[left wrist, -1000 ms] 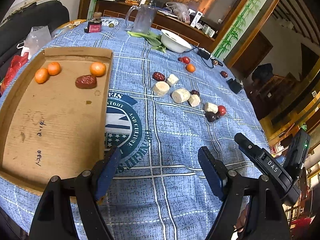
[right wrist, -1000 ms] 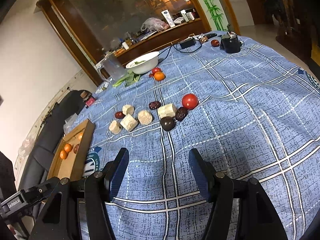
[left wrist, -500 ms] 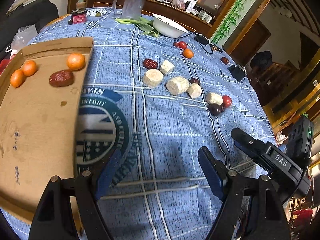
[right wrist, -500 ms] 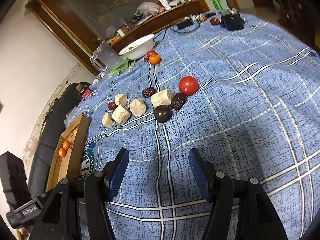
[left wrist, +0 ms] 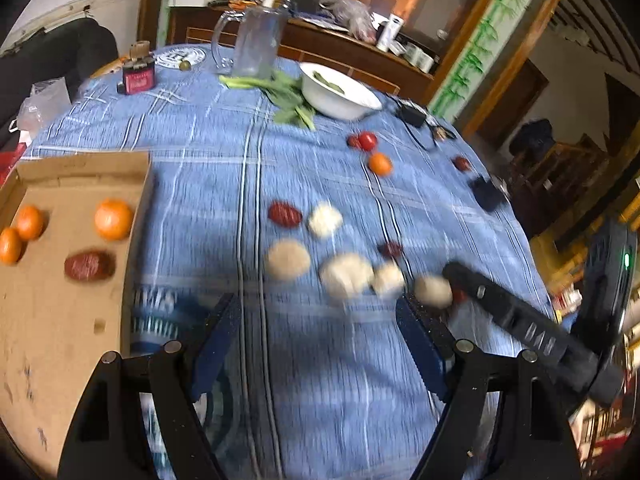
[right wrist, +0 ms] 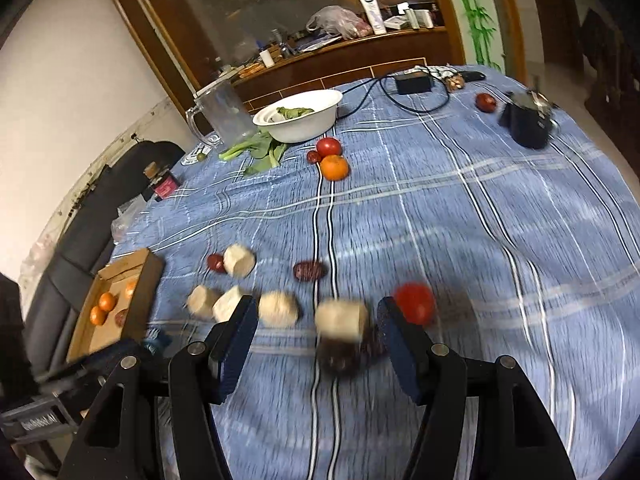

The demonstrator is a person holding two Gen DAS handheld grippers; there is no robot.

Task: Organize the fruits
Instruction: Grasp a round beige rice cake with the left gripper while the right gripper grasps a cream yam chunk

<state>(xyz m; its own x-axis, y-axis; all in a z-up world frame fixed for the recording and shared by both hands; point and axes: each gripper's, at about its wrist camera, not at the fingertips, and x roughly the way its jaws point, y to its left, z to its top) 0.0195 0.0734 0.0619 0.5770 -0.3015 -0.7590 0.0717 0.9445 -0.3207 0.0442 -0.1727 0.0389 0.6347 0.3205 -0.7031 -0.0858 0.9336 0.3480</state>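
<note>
While both tongs hang over the blue plaid tablecloth [right wrist: 460, 200], the right gripper [right wrist: 316, 334] gapes wide and empty around a dark date [right wrist: 338, 354] and pale chunk [right wrist: 341, 317], a red tomato [right wrist: 415, 303] just outside. The left gripper [left wrist: 318, 336] is spread wide, holding nothing. Cardboard tray [left wrist: 52, 312], at left: three oranges [left wrist: 113, 218], one red date [left wrist: 89, 265].

Two low forward-facing wrist views, close above the shared tablecloth [left wrist: 320, 152] and white chunks [right wrist: 240, 260].
</note>
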